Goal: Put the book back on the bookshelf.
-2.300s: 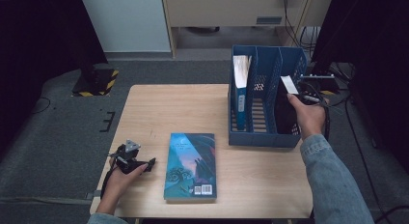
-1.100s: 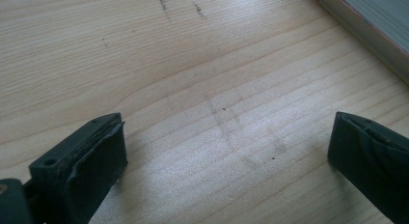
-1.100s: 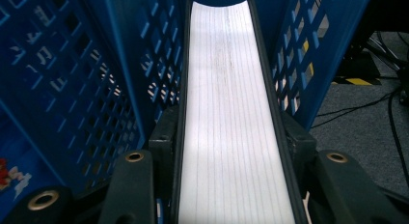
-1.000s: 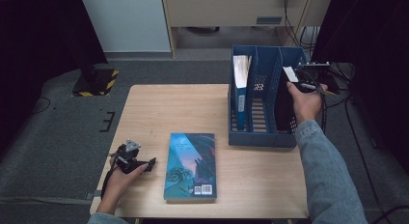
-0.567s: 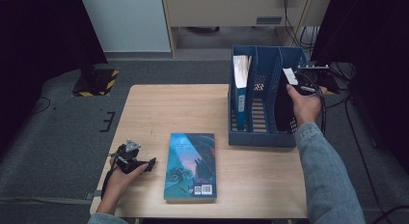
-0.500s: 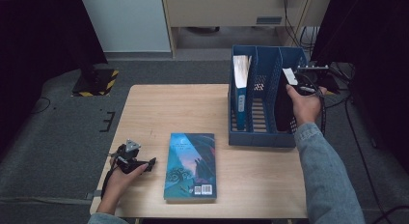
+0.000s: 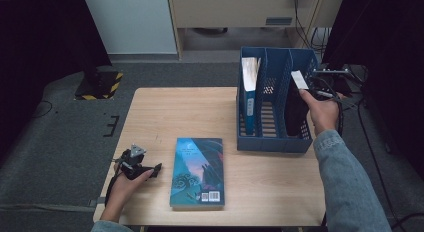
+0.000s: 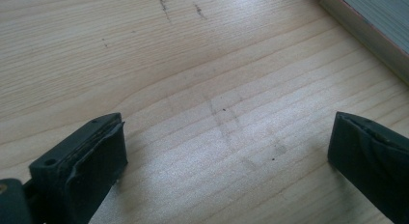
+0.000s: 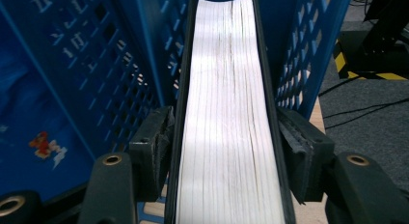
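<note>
Since the earliest high view the right hand has carried its dark-covered book (image 7: 296, 109) from in front of the rack's right side up over the right-hand slot; in the last half second it has hardly shifted. Nothing on the left side has moved.

On the tabletop (image 7: 165, 112) the blue file rack (image 7: 272, 142) stands at the right edge, toward the far right corner, with three slots running front to back. Its left slot holds one upright book with a blue spine (image 7: 248, 92), its middle slot looks bare, though the perforated walls hide the floor, and the dark-covered book stands partly down in the right slot, its long axis near upright and leaning a little. The right tongs (image 9: 226, 151) pinch it across its thickness, one jaw on each cover, with the white page edge facing the camera; in the high view the right hand (image 7: 320, 109) is just outside the rack's right wall. I judge the coming move is straight down along the slot, so the book's edge must stay parallel to the dividers.

A teal book (image 7: 197, 172) lies flat near the front edge, long axis front to back. The left tongs (image 8: 226, 156) rest spread and holding nothing near the front left corner, just left of that book and far nearer to it.
</note>
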Motion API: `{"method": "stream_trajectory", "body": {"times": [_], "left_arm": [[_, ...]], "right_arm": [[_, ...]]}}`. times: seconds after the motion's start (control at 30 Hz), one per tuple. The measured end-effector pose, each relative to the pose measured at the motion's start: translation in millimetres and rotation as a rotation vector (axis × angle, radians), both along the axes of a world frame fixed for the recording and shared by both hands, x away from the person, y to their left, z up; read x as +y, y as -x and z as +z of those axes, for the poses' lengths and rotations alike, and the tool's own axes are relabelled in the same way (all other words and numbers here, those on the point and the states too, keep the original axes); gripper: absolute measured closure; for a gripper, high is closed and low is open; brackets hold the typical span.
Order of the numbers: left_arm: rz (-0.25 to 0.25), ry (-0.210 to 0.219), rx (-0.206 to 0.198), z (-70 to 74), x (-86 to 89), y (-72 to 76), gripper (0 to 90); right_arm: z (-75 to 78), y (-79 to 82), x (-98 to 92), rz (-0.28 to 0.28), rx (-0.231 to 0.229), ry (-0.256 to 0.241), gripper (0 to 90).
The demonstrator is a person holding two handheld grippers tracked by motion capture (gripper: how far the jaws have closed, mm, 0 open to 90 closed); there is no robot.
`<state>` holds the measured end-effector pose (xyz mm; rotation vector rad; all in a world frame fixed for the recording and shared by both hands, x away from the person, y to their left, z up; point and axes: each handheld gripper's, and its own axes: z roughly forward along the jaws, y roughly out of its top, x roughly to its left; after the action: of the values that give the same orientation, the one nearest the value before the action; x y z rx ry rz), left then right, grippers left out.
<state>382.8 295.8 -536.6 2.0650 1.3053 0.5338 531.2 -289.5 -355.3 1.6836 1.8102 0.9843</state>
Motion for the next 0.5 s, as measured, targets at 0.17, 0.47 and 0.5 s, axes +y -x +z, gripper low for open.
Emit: {"method": "stream_trajectory", "body": {"times": [0.17,0.47,0.5], "left_arm": [[0.001,0.0,0.0,0.0,-0.1,0.0,0.0],[-0.001,0.0,0.0,0.0,-0.1,-0.3,0.0],[-0.001,0.0,0.0,0.0,-0.1,-0.3,0.0]], "right_arm": [[1.8,3.0,5.7,0.022,0.0,-0.002,42.2],[1.3,4.7,10.3,0.021,-0.007,-0.007,40.3],[1.3,5.1,11.3,0.023,-0.006,-0.01,39.4]]}}
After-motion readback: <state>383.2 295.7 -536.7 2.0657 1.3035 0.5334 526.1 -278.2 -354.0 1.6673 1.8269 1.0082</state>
